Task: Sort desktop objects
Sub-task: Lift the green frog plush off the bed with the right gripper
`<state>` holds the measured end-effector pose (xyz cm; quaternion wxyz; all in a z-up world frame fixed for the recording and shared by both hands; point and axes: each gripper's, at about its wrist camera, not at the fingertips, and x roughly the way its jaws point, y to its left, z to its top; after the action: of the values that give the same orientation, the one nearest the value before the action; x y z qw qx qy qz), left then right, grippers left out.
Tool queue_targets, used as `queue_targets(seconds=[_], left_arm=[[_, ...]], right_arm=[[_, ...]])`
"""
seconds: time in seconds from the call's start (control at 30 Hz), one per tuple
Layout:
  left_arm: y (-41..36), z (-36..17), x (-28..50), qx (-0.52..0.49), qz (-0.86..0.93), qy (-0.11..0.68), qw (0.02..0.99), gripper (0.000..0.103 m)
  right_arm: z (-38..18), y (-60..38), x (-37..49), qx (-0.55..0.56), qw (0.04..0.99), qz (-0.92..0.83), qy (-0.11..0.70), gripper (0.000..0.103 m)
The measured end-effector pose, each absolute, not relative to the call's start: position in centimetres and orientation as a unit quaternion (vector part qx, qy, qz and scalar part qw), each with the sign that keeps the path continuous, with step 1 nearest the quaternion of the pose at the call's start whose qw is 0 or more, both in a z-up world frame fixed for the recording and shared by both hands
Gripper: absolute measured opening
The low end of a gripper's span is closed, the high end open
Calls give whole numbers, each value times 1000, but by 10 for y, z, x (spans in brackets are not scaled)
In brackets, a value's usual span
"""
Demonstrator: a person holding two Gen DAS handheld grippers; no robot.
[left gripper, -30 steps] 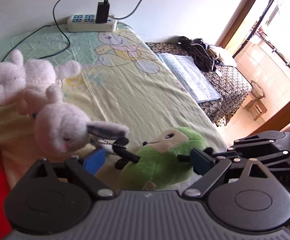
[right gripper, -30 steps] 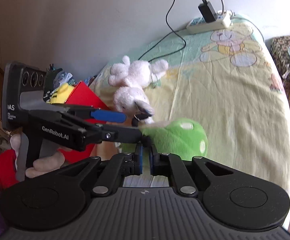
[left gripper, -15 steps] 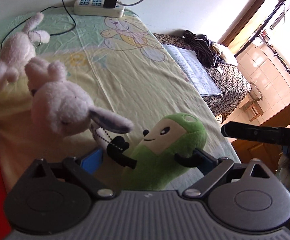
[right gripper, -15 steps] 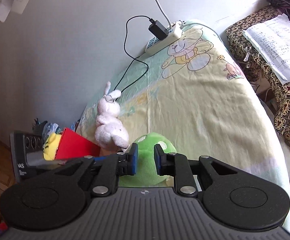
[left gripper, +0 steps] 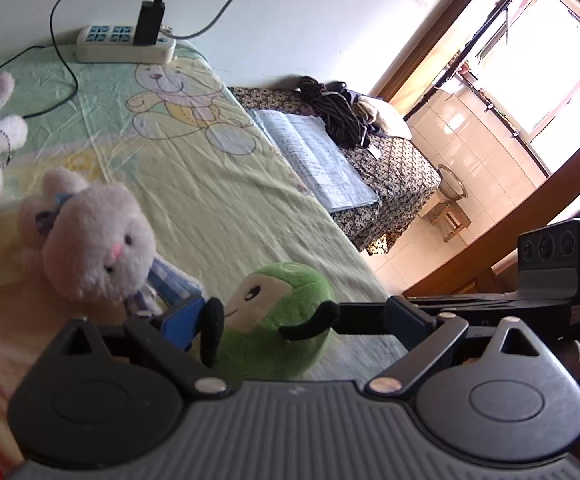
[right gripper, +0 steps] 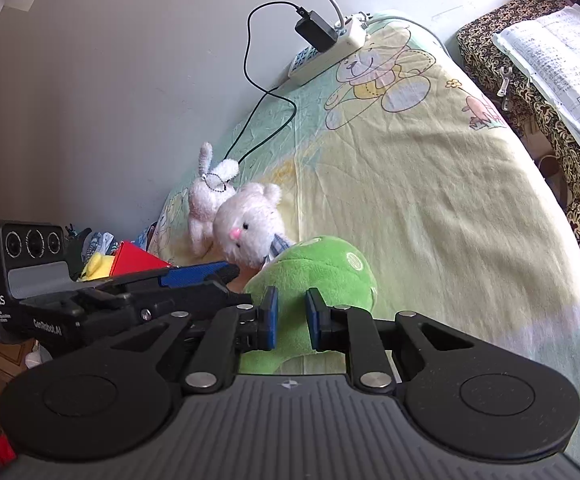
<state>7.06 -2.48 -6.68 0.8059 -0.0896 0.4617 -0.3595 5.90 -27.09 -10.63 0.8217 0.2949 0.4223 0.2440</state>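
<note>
Left wrist: L gripper wide open round green plush (R gripper parted, empty).

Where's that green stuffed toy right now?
The green plush toy lies on the yellow bedsheet between the left gripper's open fingers, just right of the white bunny.

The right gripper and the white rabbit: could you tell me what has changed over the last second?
The right gripper was shut a second ago; it has opened, behind the green toy. The white rabbit has turned to face the cameras. The left gripper stays open around the green toy.
</note>
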Motion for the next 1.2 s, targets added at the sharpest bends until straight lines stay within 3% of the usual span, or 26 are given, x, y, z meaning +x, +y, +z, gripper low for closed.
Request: queue_targets(seconds=[0.27, 0.33, 0.47, 0.67, 1.0, 1.2], left_arm=[[-31, -86, 42, -62, -356, 488, 795, 97], [-27, -84, 35, -77, -366, 491, 787, 98], [-30, -77, 11, -97, -403, 493, 765, 100], [-53, -77, -10, -63, -442, 502, 741, 100], [-31, -50, 6, -40, -392, 463, 794, 100], [-42, -87, 38, -36, -377, 509, 773, 96]], right_arm=[[-112, -277, 52, 303, 817, 234, 431, 20], [-114, -277, 50, 317, 806, 236, 440, 25], [-116, -278, 44, 330, 799, 216, 453, 48], [-125, -287, 30, 372, 784, 185, 461, 64], [-148, -271, 30, 406, 773, 202, 443, 66], [-159, -279, 25, 458, 742, 205, 444, 67]])
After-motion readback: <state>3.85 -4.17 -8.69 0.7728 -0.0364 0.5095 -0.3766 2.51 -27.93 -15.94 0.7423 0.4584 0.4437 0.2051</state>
